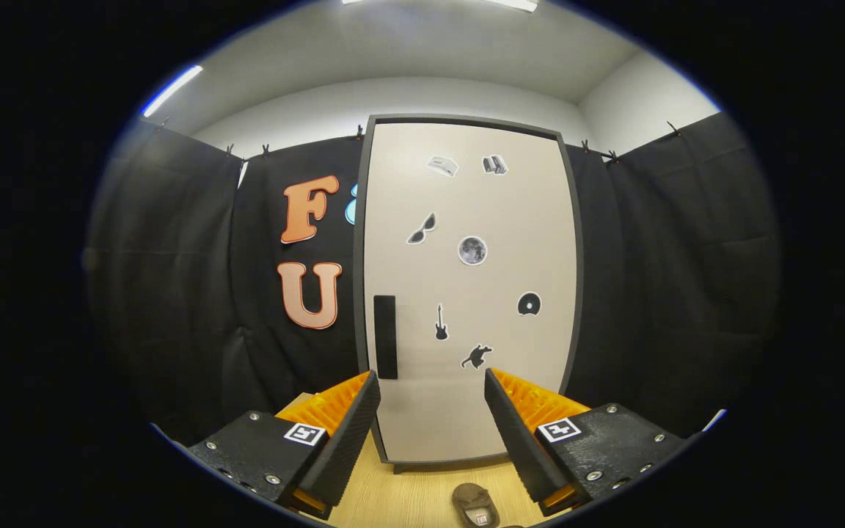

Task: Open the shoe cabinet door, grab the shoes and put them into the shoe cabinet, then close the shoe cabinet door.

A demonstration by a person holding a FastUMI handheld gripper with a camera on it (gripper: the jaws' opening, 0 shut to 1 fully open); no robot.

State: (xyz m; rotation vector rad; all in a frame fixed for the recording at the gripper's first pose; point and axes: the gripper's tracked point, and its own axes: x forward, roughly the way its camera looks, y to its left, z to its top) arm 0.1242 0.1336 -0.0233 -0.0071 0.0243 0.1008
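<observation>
Facing the shoe cabinet [466, 293] head on, I judge the task barely begun: its door [510, 220] sits flush in the dark frame, so all three steps are left. My tool [430, 400] hangs spread wide with nothing between its fingers, aimed at the lower part of the door. The dark handle [385, 336] lies just beyond my left finger [353, 425], near the door's left edge. One brown shoe [475, 504] rests on the wooden floor [408, 499] below and between the fingers, partly cut off; whether a second shoe is there, I cannot tell. The cabinet's inside is hidden behind the closed door.
</observation>
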